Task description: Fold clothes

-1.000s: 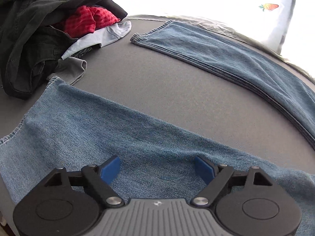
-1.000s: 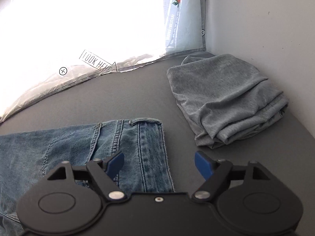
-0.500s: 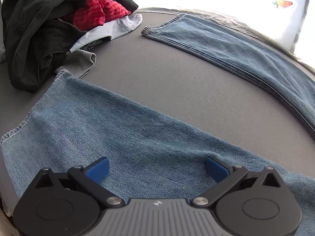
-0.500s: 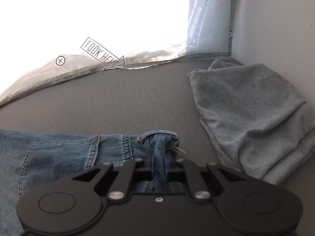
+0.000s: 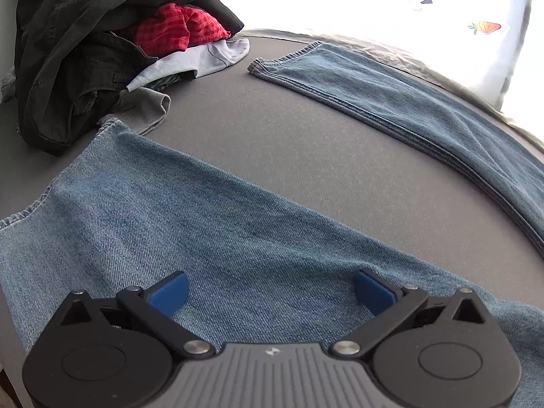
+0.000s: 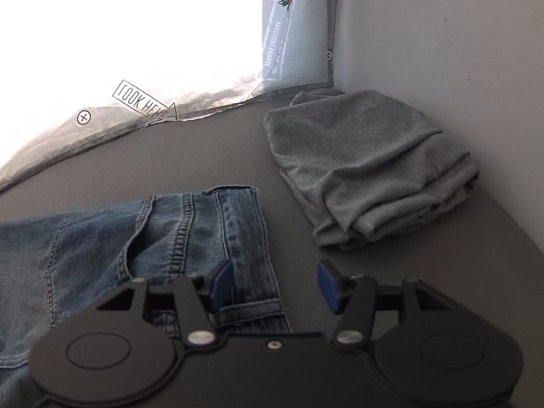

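Blue jeans (image 5: 210,224) lie spread flat on a dark grey desk (image 5: 272,129), legs apart in a V. Near leg runs under the left gripper (image 5: 270,292), its hem off to the fingers' left. Far leg (image 5: 408,108) stretches well ahead & to the right, bare desk between the two legs. The waistband end (image 6: 238,238), w/ belt loop, seams and a pocket, sits under the right gripper (image 6: 275,285).

Left fingers (image 5: 170,292) are spread as wide as they go, released, denim below them, nothing pinched. Right fingers (image 6: 221,285) have just been opening; they stand part open, released, w/ the waistband's edge between them but the pads not pressing on it.

Around: ahead-left of the left fingers, a heap of unfolded clothes (image 5: 102,51) w/ black garment on top, red checked cloth (image 5: 173,30), pale grey-blue piece, grey piece touching the near leg's hem. Ahead-right of the right fingers, a folded grey garment (image 6: 367,176) near the waistband, not touching, close to a white wall (image 6: 442,51).

Denim: mid-blue, faded, mostly smooth, few creases.

Edges: a silvery sheet (image 6: 136,129) printed "LOOK HERE" lines the desk's far side, very bright behind it. Open desk ahead of the right fingers, between jeans & sheet.
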Available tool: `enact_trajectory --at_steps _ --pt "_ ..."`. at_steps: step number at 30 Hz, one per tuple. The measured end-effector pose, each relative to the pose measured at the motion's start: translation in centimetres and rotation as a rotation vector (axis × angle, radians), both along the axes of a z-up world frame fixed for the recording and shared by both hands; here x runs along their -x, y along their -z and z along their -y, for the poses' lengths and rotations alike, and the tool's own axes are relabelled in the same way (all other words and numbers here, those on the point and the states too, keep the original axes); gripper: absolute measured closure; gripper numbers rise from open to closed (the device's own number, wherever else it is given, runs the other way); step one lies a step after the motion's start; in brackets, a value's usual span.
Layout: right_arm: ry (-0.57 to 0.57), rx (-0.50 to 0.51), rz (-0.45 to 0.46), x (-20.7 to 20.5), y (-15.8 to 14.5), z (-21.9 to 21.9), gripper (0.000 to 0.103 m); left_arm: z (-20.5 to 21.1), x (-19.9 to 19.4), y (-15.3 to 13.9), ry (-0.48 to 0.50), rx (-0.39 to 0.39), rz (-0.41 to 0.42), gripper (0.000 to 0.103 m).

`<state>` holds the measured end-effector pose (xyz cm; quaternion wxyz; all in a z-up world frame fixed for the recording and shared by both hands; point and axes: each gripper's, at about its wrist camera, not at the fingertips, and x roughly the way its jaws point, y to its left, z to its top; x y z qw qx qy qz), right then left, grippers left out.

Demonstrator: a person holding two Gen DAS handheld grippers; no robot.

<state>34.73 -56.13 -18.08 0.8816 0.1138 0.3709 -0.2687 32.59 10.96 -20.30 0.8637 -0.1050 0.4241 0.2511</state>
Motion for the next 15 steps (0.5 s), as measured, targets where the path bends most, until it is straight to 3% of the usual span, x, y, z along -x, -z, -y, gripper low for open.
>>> enact_trajectory --at_steps 6,11,15 --pt "0.041 -0.009 -0.029 8.6 0.6 -4.4 0.036 0.2 0.4 0.1 0.013 -0.023 0.024 0.0" --pt "0.001 0.139 -0.083 12.0 2.2 -7.1 0.035 -0.1 0.2 0.0 0.061 -0.031 0.016 0.0" --pt "0.093 0.072 -0.059 13.3 1.3 -6.8 0.035 -0.3 0.5 -0.1 0.108 -0.025 -0.001 0.0"
